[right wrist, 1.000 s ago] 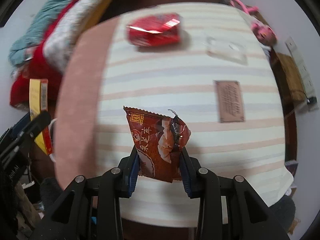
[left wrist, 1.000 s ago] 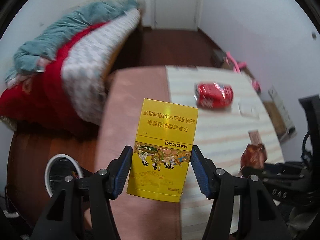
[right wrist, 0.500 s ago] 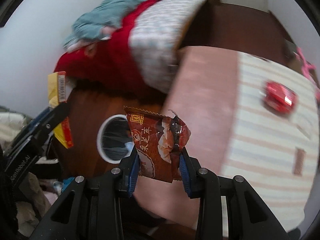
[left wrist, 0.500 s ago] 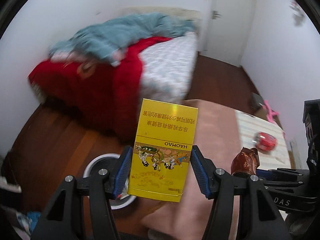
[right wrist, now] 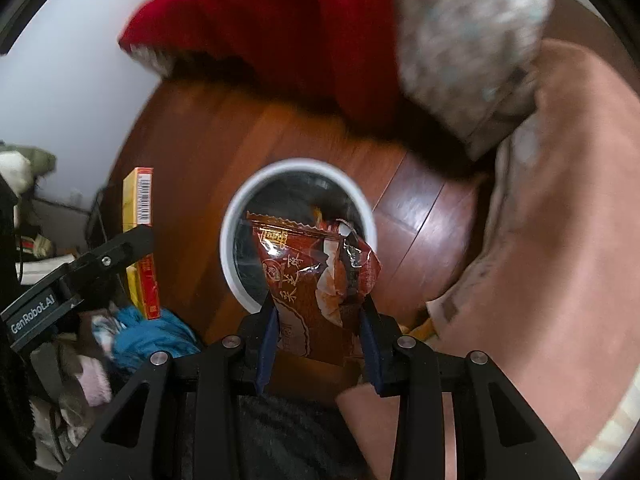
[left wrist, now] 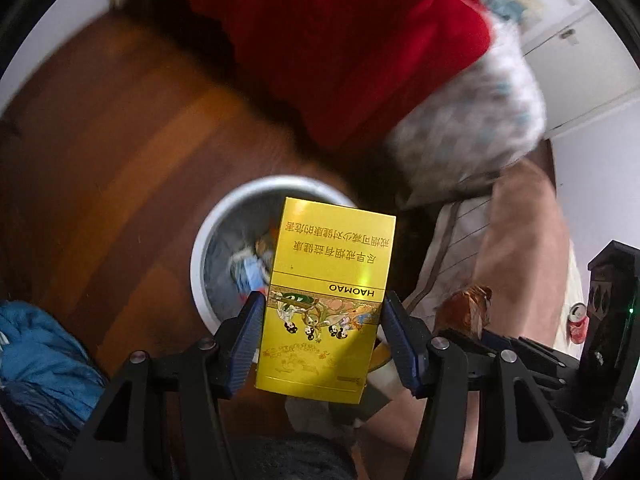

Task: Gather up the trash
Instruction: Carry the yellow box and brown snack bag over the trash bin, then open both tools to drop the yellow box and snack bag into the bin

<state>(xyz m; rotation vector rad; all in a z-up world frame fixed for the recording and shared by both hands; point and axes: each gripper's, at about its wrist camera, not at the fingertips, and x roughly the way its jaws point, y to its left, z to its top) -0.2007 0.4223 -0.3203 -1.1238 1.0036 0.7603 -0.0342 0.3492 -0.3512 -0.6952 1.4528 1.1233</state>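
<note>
My left gripper (left wrist: pixel 322 336) is shut on a yellow HAOMAO carton (left wrist: pixel 326 296) and holds it above the white-rimmed trash bin (left wrist: pixel 224 208) on the wooden floor. The bin holds some litter. My right gripper (right wrist: pixel 318 340) is shut on a brown snack wrapper (right wrist: pixel 316 276) and holds it over the same bin (right wrist: pixel 256 184). The yellow carton (right wrist: pixel 140 208) and left gripper show at the left of the right wrist view. The wrapper (left wrist: pixel 466 310) also shows at the right of the left wrist view.
A bed with a red blanket (left wrist: pixel 360 48) and a patterned quilt (right wrist: pixel 468 40) stands beyond the bin. The table with a pink cloth (right wrist: pixel 560 240) is to the right. A red can (left wrist: pixel 578 322) lies on it. Blue clothing (left wrist: pixel 40 356) lies on the floor at left.
Both grippers swung left and down from the table, carrying the carton and the wrapper. The bin has come from the left side to directly under both items.
</note>
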